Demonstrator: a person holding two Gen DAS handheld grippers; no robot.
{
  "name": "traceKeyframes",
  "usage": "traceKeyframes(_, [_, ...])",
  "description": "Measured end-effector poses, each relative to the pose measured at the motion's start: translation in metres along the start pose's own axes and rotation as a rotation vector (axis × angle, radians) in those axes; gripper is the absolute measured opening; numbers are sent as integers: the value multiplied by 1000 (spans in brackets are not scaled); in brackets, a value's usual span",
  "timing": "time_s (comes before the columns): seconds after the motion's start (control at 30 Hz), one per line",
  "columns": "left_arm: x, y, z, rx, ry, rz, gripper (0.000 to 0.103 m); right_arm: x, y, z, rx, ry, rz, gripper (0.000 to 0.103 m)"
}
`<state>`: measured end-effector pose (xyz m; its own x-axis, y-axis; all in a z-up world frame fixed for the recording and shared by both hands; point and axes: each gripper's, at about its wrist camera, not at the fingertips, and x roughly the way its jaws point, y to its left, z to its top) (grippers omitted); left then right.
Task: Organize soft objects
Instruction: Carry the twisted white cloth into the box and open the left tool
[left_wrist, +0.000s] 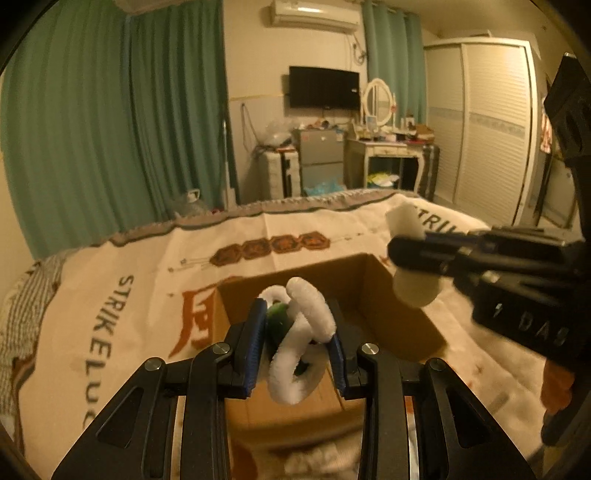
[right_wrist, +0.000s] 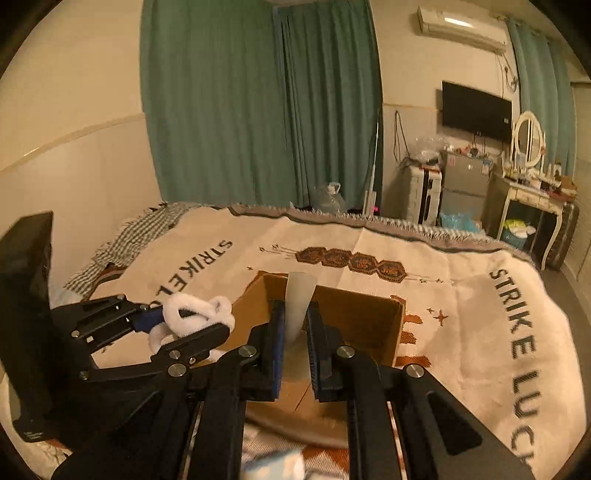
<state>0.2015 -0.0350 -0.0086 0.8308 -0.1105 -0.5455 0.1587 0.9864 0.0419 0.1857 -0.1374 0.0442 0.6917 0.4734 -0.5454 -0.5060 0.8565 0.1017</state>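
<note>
Both wrist views look forward, close over the shared cardboard box (left_wrist: 332, 295).

- The left black two-finger gripper with blue-lined pads (left_wrist: 299, 339) points forward, jaws closed partway, both pads pressing a fuzzy white looped plush item (left_wrist: 303, 332).
- The right black two-finger gripper with blue-lined pads (right_wrist: 295, 332) is level, jaws narrowly apart, clamping a pale white soft cylindrical piece (right_wrist: 298, 295) upright between them.
- The two grippers are near each other, angled inward.
</note>
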Motion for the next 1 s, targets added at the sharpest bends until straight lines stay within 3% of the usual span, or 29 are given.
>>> traceKeyframes(0.07, [23, 2, 1, 7, 21, -14, 32, 23, -13, 0, 23, 25, 7, 11])
traceKeyframes(0.2, [58, 1, -2, 25, 59, 39, 34, 65, -34, -8, 53, 78, 3, 12])
traceKeyframes(0.23, [63, 2, -3, 19, 68, 29, 41, 75, -39, -10, 61, 94, 6, 13])
traceKeyframes(0.27, [69, 3, -4, 12, 78, 27, 59, 82, -43, -12, 67, 108, 7, 14])
traceKeyframes(0.33, [68, 2, -5, 9, 62, 44, 76, 90, -52, -17, 81, 124, -9, 14])
traceKeyframes(0.4, [64, 3, -6, 13, 40, 59, 77, 95, -58, -18, 87, 128, -27, 25])
traceKeyframes(0.47, [59, 6, -5, 3, 46, 60, 77, 92, -62, -19, 100, 115, -51, 46])
traceKeyframes(0.5, [55, 7, -4, 1, 48, 62, 77, 89, -64, -18, 103, 105, -59, 47])
traceKeyframes(0.6, [32, 11, 1, 6, 23, 80, 77, 69, -62, -10, 106, 68, -85, 48])
traceKeyframes(0.7, [-11, 11, 10, 11, -40, 97, 77, 35, -53, 2, 94, 29, -115, 58])
traceKeyframes(0.77, [-43, 13, 15, 6, -88, 97, 88, 5, -43, 12, 71, -2, -145, 59])
traceKeyframes(0.87, [-97, 15, 20, 1, -165, 79, 92, -45, -25, 23, 42, -53, -183, 61])
traceKeyframes(0.9, [-114, 15, 19, 4, -184, 63, 92, -61, -18, 25, 32, -70, -191, 64])
traceKeyframes(1.0, [-154, 17, 12, 0, -214, 46, 93, -110, 3, 25, 9, -119, -204, 85])
